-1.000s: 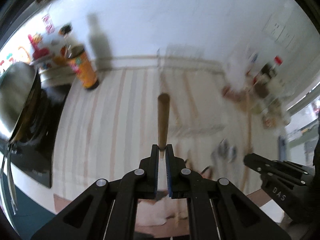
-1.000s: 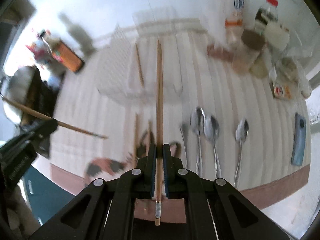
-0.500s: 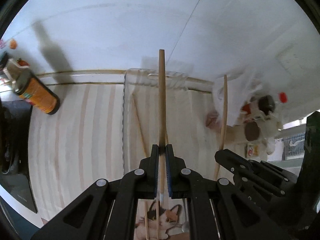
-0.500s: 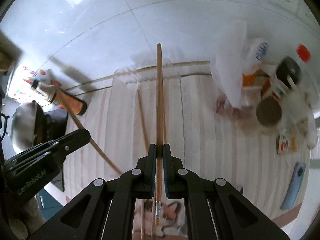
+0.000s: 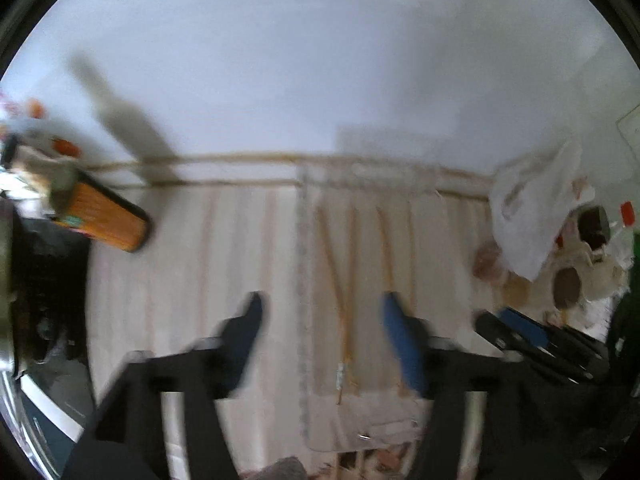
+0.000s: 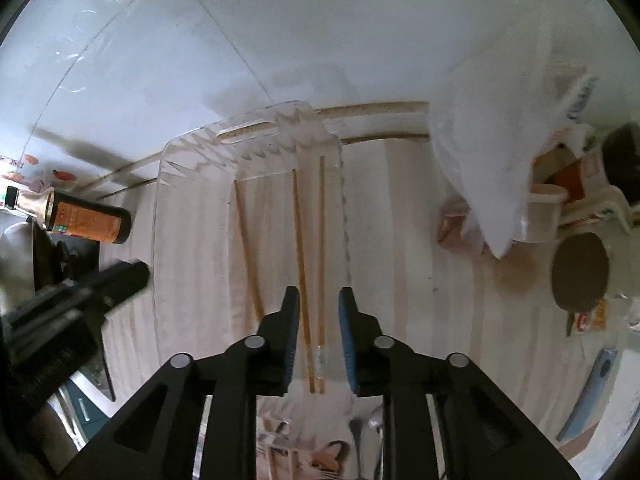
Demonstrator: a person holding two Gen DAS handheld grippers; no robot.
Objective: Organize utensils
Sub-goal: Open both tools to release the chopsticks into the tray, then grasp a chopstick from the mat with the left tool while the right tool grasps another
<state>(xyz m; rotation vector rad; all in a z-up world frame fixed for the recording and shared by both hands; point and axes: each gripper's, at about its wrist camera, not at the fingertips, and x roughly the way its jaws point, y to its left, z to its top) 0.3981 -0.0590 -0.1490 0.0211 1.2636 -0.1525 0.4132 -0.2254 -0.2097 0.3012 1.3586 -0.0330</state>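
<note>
A clear plastic tray (image 6: 248, 132) lies on the striped counter with three wooden chopsticks in it. My right gripper (image 6: 318, 316) hangs over its near end and its jaws are opening. Two chopsticks (image 6: 298, 240) show in the gap and lie loose on the tray floor, and neither pad presses on them. A third chopstick (image 6: 248, 248) lies further left. The left wrist view is blurred. There my left gripper (image 5: 324, 320) is opening wide above the tray (image 5: 304, 280), with chopsticks (image 5: 348, 280) lying below it, free of the pads. The right gripper (image 5: 520, 336) shows at the right.
An orange-labelled bottle (image 6: 88, 224) stands left of the tray beside a dark stove. A white plastic bag (image 6: 500, 120), jars and a brown lid (image 6: 580, 272) crowd the right. Spoons (image 6: 360, 428) lie near the front edge, and a blue flat object (image 6: 592, 392) lies at the far right.
Both grippers were shut on a chopstick each. Both have moved over the tray, opened their jaws and let the chopsticks go into the tray.
</note>
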